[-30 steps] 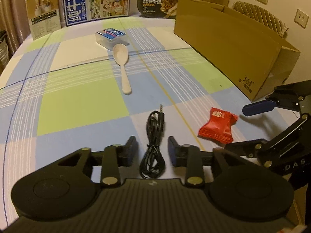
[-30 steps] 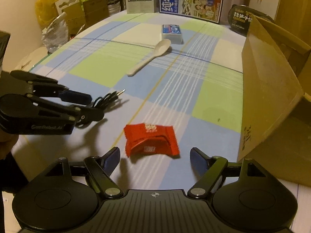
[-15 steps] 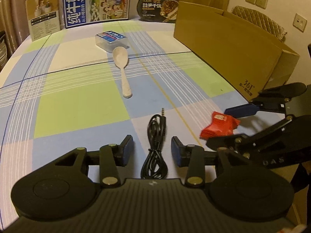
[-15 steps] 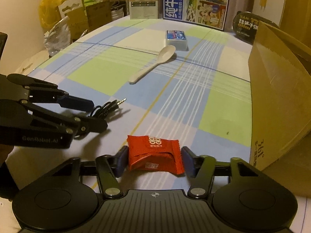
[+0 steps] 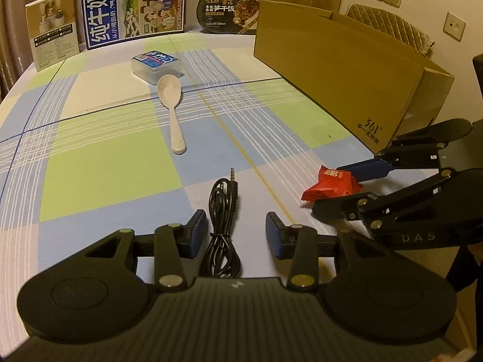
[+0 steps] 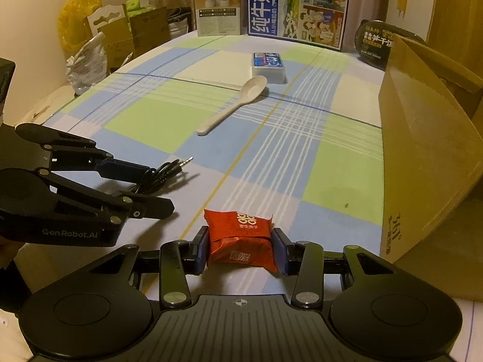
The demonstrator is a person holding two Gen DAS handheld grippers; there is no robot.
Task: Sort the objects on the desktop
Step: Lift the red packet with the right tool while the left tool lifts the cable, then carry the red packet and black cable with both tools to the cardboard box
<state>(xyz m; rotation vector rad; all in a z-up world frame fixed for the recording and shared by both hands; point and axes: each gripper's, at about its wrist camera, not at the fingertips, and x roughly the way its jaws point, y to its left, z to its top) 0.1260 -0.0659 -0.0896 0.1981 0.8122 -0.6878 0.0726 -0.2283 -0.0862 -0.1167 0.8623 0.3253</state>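
Both cameras are looking forward and downward along their own fingers, sitting close above the desk (image 5: 114, 163). The left view is facing the far posters, catching the right hand-held gripper (image 5: 341, 190) at its right edge. The right view is catching the left hand-held gripper (image 6: 157, 187) at its left. Both are sharing the spoon (image 6: 232, 105), cable (image 5: 225, 211) and cardboard box (image 6: 422, 150).

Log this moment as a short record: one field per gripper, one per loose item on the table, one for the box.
right gripper: jaws have just been closing; pads now press both sides of the red snack packet
left gripper: open, pads either side of the black audio cable, not touching it
white spoon: lying flat mid-table, bowl toward the tissue pack
cardboard box: open-topped, along the table's right edge
tablecloth: checked blue, green and white
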